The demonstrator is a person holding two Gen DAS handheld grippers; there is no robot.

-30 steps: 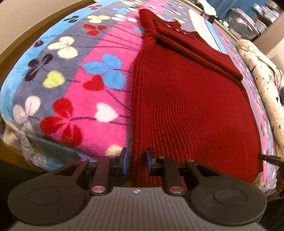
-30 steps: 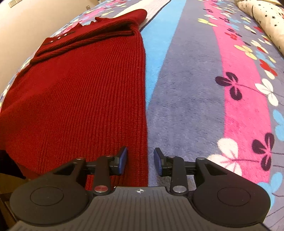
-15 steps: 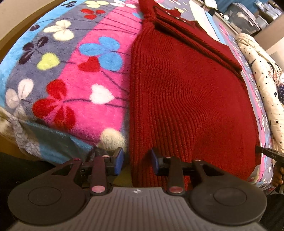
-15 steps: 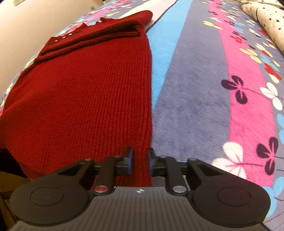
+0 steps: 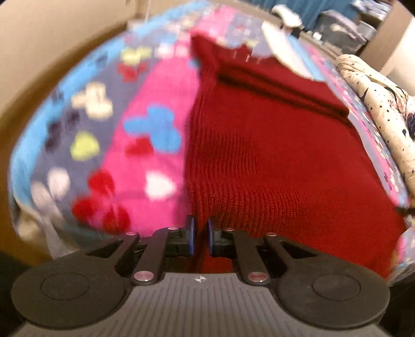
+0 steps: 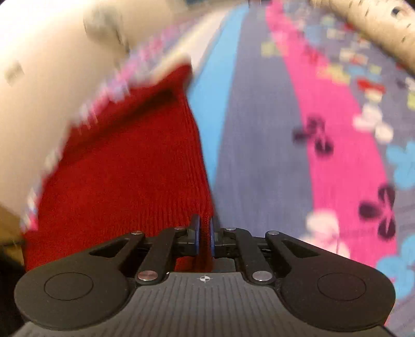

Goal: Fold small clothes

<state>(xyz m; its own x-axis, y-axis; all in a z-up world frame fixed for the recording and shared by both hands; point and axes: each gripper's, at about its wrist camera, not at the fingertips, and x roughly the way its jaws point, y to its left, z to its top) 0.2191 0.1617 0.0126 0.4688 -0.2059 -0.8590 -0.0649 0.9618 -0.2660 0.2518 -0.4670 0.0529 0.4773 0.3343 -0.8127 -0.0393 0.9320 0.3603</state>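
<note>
A dark red knitted sweater [image 5: 272, 155] lies on a flowered blanket [image 5: 145, 145], sleeves folded across its far end. My left gripper [image 5: 200, 237] is shut on the sweater's near left hem corner. In the right wrist view the sweater [image 6: 129, 181] fills the left side, and my right gripper [image 6: 205, 237] is shut on its near right hem corner, with red knit pinched between the pads. Both views are blurred by motion, and the hem looks lifted off the blanket.
The blanket [image 6: 272, 129] has blue, grey and pink stripes with flowers. A cream star-print quilt [image 5: 384, 111] lies along the bed's right side. Storage boxes [image 5: 342, 23] stand beyond the bed. A pale wall [image 6: 39, 90] is on the left.
Both grippers closed on the sweater's near hem corners. They have since begun lifting and moving it forward; both views are now blurred.
</note>
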